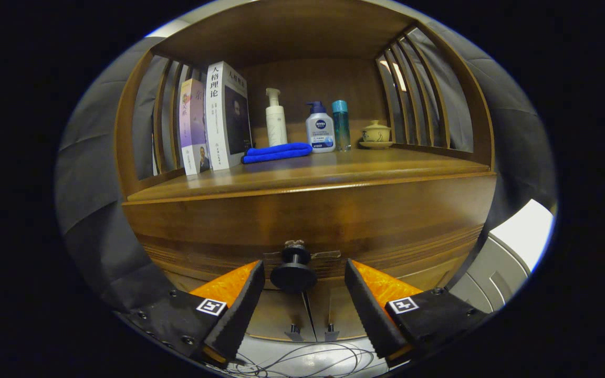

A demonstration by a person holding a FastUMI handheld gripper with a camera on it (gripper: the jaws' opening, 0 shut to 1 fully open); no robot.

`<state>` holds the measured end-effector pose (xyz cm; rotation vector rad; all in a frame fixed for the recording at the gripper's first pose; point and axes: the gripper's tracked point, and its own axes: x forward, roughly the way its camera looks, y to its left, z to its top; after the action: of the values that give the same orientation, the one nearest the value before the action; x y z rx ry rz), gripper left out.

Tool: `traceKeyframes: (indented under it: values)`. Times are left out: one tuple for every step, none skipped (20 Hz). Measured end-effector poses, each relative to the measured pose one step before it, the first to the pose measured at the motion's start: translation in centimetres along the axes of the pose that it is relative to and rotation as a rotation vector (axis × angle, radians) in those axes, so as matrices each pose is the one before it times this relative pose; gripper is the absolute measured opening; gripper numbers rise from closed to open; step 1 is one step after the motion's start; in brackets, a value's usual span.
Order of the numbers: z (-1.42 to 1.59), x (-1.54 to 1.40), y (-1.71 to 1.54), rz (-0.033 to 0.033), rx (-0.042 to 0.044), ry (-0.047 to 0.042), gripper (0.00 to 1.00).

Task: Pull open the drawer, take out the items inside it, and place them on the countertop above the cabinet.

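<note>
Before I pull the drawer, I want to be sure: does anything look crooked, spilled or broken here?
Nothing stands out. The books, blue cloth, bottles and lidded cup sit tidily on the countertop. The drawer is closed, its knob between the open hand-held gripper fingers.

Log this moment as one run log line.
stage: reaching for drawer | gripper: open, fingers either side of knob, not touching | drawer: closed

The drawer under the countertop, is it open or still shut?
Shut. The drawer front sits flush with the cabinet, and its black knob stands between the open tongs, neither finger touching it.
</note>
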<state>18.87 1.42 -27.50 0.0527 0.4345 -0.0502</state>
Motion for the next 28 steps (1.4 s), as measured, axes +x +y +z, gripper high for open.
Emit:
traceKeyframes:
  values:
    - [-0.211, 0.618, 0.198, 0.00129, -0.01208, 0.00142, 0.9]
    - [-0.151, 0.327, 0.038, -0.00286, -0.01926, 0.00213, 0.84]
    - [0.046, 0.062, 0.278, 0.01372, -0.01141, -0.01213, 0.72]
    - [0.37, 0.014, 0.162, -0.00194, -0.01312, -0.01969, 0.61]
    - [0.231, 0.213, 0.049, 0.0, -0.01334, -0.02226, 0.59]
    - [0.316, 0.101, 0.384, 0.00889, -0.01448, -0.01269, 0.59]
    - [-0.182, 0.096, -0.098, -0.01169, -0.02143, -0.00447, 0.6]
    - [-0.079, 0.08, -0.05, -0.00544, -0.01593, 0.00049, 0.6]
    - [-0.202, 0.079, -0.467, -0.02486, -0.00166, 0.00851, 0.57]
    - [0.181, -0.732, -0.073, 0.01019, 0.02921, -0.00415, 0.54]
    - [-0.22, 1.032, 0.436, 0.00734, 0.0279, 0.00849, 0.51]
    - [0.153, -0.211, -0.129, 0.00716, 0.0095, 0.00846, 0.47]
    - [-0.156, -0.008, -0.068, 0.00585, -0.00206, 0.01415, 0.47]
    - [0.121, 0.036, 0.088, 0.00528, 0.00375, -0.00204, 0.38]
    - [-0.094, 0.179, -0.174, -0.00357, 0.00339, 0.00926, 0.37]
    - [0.18, -0.453, 0.098, 0.00386, 0.02083, -0.01307, 0.27]
    - [-0.181, 0.258, 0.072, 0.00756, 0.01083, -0.00732, 0.27]
    - [0.115, 0.109, 0.004, -0.00033, 0.00485, -0.01425, 0.27]
    - [-0.129, -0.07, -0.069, -0.00512, 0.0035, 0.00737, 0.26]
    - [-0.054, -0.031, 0.047, -0.00647, 0.00913, 0.00457, 0.26]
    - [-0.087, -0.26, 0.061, -0.00481, 0.0096, 0.00553, 0.26]
    - [-0.086, -0.19, 0.024, -0.00306, 0.00067, 0.0017, 0.27]
    - [-0.099, -0.431, 0.033, -0.00213, -0.00701, -0.0023, 0.27]
    - [-0.234, -0.649, -0.012, -0.00204, -0.00875, -0.00218, 0.27]
    - [-0.188, -0.576, -0.043, 0.00022, -0.00379, -0.00024, 0.26]
    - [-0.204, -0.584, 0.056, 0.00233, 0.00037, -0.0018, 0.27]
    - [-0.165, -0.636, -0.059, 0.00275, 0.00131, -0.00107, 0.27]
    - [-0.196, -0.652, -0.016, 0.00346, -0.00319, -0.00091, 0.27]
